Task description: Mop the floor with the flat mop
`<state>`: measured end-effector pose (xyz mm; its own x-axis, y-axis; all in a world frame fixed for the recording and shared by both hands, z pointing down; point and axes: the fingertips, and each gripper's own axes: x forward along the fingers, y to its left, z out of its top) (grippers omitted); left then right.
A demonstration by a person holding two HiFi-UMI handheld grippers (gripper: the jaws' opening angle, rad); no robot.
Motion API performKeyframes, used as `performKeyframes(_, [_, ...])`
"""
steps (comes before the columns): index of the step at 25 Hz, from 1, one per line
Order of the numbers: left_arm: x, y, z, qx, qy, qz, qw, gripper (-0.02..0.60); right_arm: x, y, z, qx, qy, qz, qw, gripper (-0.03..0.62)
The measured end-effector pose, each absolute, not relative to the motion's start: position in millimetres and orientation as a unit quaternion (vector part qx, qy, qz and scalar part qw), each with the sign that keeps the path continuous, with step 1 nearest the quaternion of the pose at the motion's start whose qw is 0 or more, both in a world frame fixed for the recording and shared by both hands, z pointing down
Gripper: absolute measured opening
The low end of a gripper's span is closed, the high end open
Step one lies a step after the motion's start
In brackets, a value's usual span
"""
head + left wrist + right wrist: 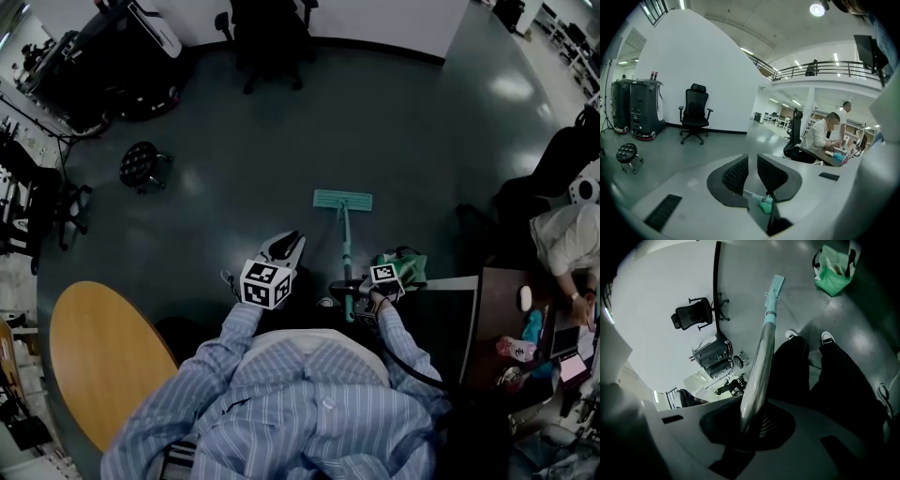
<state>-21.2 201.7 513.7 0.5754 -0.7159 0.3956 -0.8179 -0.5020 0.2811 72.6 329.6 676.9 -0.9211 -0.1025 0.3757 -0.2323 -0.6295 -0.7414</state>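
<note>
Flat mop (343, 200) in right gripper (749, 430), pole's end hidden, left gripper (752, 163) parted

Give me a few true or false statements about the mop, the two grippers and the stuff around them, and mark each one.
1. The right gripper is shut on the mop handle. True.
2. The left gripper grips the handle too. False: its jaws stand apart with nothing between them, and it is held to the left of the handle.
3. The mop head lies on the floor ahead of the person. True.
4. The green bag hangs on the office chair. False: the bag sits on the floor near the person's feet, and the chair stands far off across the room.
</note>
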Motion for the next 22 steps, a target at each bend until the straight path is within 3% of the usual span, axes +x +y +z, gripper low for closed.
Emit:
performKeyframes(13, [-19, 106, 542, 0.859, -0.434, 0.13, 0.236, 0.061, 84, 255, 678, 0.19, -0.436, 0.878, 0.047, 0.063])
performKeyframes(22, [-9, -39, 556, 0.871, -0.39, 0.139, 0.264, 0.061, 93, 116, 679, 0.201, -0.432, 0.876, 0.076, 0.063])
